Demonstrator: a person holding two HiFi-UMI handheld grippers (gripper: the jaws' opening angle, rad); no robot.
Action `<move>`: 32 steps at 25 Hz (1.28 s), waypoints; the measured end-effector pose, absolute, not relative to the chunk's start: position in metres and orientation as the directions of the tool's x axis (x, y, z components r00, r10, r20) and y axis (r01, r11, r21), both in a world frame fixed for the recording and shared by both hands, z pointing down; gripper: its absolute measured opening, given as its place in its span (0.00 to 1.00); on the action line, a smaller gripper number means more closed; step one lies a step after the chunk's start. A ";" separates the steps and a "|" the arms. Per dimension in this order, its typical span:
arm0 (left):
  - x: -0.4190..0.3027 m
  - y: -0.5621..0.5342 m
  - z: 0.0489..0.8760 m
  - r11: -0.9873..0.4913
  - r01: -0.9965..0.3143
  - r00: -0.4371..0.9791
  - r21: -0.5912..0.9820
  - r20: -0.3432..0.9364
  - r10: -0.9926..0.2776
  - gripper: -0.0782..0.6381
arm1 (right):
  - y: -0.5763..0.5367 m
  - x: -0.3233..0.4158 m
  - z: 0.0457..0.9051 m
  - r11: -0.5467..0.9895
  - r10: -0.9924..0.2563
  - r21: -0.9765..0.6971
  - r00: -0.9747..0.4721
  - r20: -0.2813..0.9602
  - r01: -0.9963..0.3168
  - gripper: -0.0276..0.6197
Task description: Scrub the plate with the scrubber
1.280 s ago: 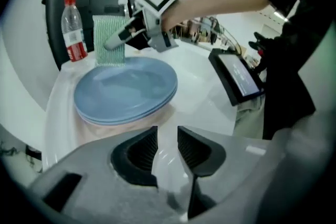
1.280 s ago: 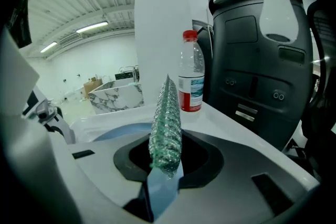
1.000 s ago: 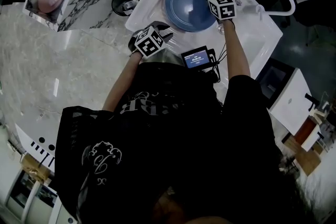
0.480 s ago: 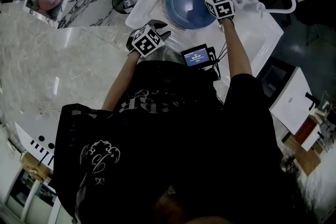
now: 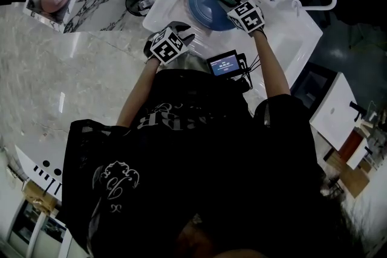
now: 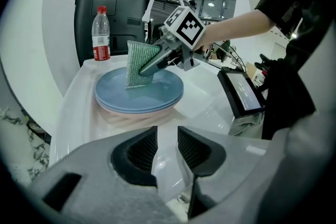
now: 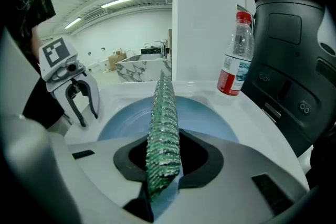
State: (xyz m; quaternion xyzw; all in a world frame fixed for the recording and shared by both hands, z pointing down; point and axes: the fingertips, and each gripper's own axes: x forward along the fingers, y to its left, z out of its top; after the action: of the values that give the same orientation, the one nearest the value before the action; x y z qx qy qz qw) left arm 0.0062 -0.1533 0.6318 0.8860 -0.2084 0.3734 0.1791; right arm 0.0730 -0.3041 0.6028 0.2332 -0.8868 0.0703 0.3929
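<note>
On the plate: scrubber, pinched by right gripper.
Scrubber seems soft and light, held at its near edge; plate likely slippery. Left gripper jaws apart, empty.

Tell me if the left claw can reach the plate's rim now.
Probably yes: the left claw is open and empty, the plate lies straight ahead, near rim bare; the right claw holds the scrubber farther in.
</note>
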 end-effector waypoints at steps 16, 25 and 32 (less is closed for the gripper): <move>0.004 -0.149 0.629 -0.845 -0.505 0.652 0.177 0.720 -0.239 0.28 | -0.220 0.044 0.604 0.927 -0.201 -0.055 -0.617 0.761 -0.371 0.18; 0.006 -0.172 0.595 -0.802 -0.560 0.697 0.206 0.640 -0.323 0.28 | -0.247 0.063 0.595 0.901 -0.270 -0.021 -0.599 0.754 -0.433 0.18; 0.016 -0.182 0.578 -0.826 -0.541 0.702 0.158 0.626 -0.340 0.28 | -0.306 0.107 0.591 0.856 -0.386 0.085 -0.523 0.760 -0.509 0.18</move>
State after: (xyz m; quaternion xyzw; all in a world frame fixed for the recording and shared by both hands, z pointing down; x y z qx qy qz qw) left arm 0.0162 -0.1818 0.5784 0.9071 -0.2428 0.3002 0.1675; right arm 0.1067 -0.3064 0.5908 0.2575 -0.8694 0.0741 0.4152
